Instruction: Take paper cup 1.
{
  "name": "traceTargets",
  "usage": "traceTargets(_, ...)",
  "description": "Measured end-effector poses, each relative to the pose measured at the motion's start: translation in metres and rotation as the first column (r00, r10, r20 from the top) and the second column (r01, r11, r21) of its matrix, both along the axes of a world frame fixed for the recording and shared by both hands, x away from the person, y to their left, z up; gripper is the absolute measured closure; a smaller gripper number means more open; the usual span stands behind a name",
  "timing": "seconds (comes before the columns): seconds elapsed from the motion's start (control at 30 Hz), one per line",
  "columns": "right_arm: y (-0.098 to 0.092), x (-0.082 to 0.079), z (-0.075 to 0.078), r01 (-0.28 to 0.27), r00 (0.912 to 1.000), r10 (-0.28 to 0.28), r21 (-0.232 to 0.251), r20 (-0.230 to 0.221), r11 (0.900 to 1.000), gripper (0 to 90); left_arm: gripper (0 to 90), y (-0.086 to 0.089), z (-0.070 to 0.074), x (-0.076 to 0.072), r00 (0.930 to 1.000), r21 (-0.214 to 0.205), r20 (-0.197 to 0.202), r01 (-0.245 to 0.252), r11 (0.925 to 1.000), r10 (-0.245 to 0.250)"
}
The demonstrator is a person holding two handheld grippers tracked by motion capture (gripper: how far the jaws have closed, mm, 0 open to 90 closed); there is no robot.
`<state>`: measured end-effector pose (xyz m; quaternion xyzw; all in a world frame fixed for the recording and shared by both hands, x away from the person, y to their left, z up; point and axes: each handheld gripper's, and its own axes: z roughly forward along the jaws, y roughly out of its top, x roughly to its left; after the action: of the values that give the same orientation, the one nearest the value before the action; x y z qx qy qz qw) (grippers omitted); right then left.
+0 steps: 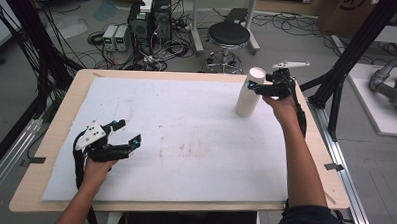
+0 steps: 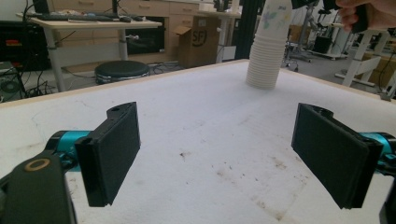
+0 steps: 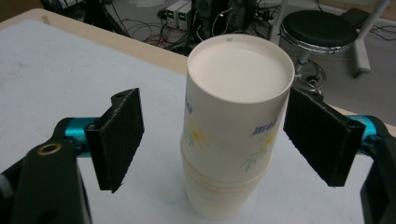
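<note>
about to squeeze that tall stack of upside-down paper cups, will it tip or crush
The stack of paper cups stands tall and narrow on the white mat, so a sideways push up high would probably tip it. Thin paper walls look light and likely to dent under a hard squeeze. The right gripper straddles the top cup, jaws open, so only that cup may lift off.

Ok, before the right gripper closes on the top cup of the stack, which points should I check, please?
1. Right gripper open with jaws on both sides of the top cup: ok.
2. Pads touching the cup: not yet; left pad apart, right one close.
3. Stack of cups upright on the white mat: ok.
4. Left gripper open, far from the stack: ok.
5. Top cup loose from the next: cannot tell.
</note>
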<state>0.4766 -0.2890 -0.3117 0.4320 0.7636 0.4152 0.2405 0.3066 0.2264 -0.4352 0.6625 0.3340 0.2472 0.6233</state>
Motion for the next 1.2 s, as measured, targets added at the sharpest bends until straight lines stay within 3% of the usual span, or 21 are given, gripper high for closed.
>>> traceTargets(0.3,0.009,0.022,-0.001,0.017,0.999,-0.017,-0.024,-0.04,0.9996,20.4,15.5,0.001,-0.001,0.0,1.0,0.0,-0.004,0.001,1.0,-0.001)
traceTargets(0.4,0.009,0.026,-0.001,0.013,0.9996,-0.013,-0.018,-0.025,0.9998,20.6,15.5,0.001,-0.001,0.0,1.0,-0.001,-0.006,0.002,1.0,-0.002)
traceTargets(0.5,0.008,0.03,-0.006,0.018,0.9982,-0.019,-0.017,-0.057,0.9997,24.7,15.5,0.001,-0.001,0.0,1.0,-0.001,-0.008,0.002,1.0,-0.002)
traceTargets(0.63,0.007,0.031,-0.006,0.017,0.9987,-0.018,-0.022,-0.047,0.9996,31.0,15.5,0.001,-0.001,0.0,1.0,-0.001,-0.008,0.002,1.0,-0.002)
traceTargets(0.77,0.005,0.03,-0.004,0.024,0.9986,-0.025,-0.012,-0.048,0.9996,32.5,15.5,0.001,-0.001,0.0,1.0,-0.001,-0.009,0.001,1.0,-0.001)
traceTargets(1.2,-0.005,0.02,0.011,0.013,0.9999,-0.013,0.03,0.01,0.9995,35.1,15.5,0.001,-0.001,0.0,0.9999,-0.005,-0.01,0.003,1.0,-0.003)
